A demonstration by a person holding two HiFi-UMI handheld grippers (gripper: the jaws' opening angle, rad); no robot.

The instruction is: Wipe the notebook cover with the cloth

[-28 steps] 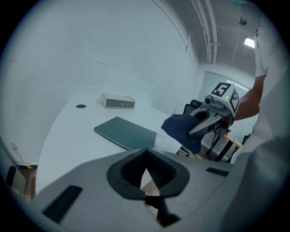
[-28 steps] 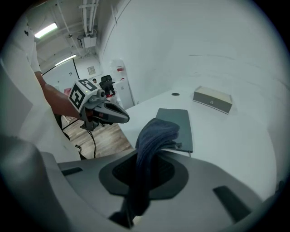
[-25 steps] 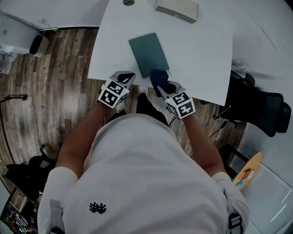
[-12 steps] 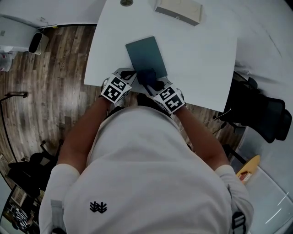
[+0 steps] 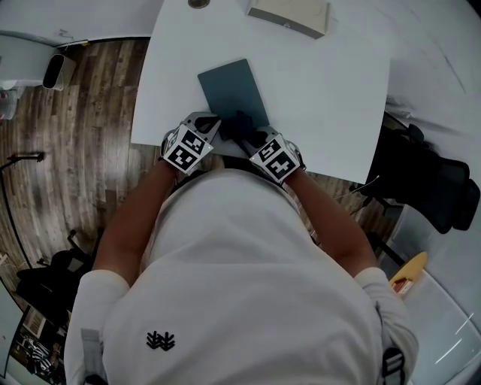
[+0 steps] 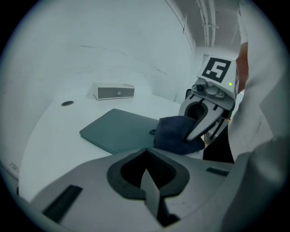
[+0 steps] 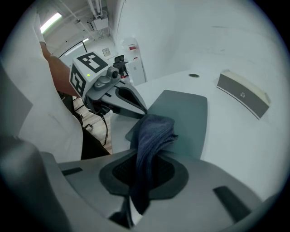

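Wiping step: right claw (image 7: 139, 192) gripped cloth (image 7: 154, 131) at notebook (image 7: 186, 113) near edge; left claw (image 6: 147, 181) closed, empty. Needed flat, even strokes.

One desk (image 5: 331, 98) is carrying one notebook (image 5: 231, 90), one cloth (image 5: 239, 124), one grey box (image 5: 289, 16) and one round dark disc (image 6: 67, 103). Two grippers are showing: left gripper (image 5: 212, 122), right gripper (image 5: 252, 135).

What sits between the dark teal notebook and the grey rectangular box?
Only bare white table, between dark teal notebook and grey rectangular box; the head view shows it.
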